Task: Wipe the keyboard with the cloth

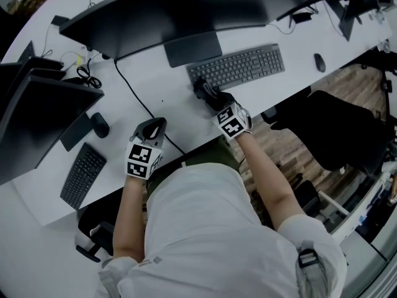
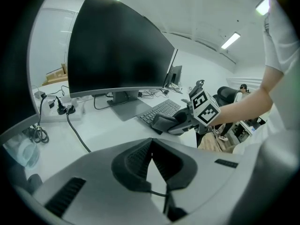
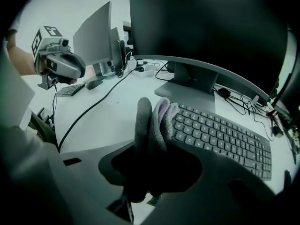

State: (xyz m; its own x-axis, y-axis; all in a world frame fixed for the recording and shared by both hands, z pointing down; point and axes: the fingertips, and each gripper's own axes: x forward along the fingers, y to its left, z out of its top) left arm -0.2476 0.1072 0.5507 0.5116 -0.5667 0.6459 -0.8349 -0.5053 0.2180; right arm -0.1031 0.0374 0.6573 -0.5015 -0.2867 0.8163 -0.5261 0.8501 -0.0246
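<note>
The keyboard [image 1: 239,67] lies on the white desk [image 1: 173,104], and the folded grey cloth [image 3: 150,121] sits at its left end, pinched tight in the right gripper [image 1: 203,89]. Wiping looks ready to start: next, slide the cloth right across the keys, pressing softly. The left gripper [image 1: 151,131] hangs nearer, closed, holding nothing

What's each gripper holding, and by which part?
Right gripper: folded cloth, pinched at one end, rest sticking out. Left gripper: shut, empty.
</note>
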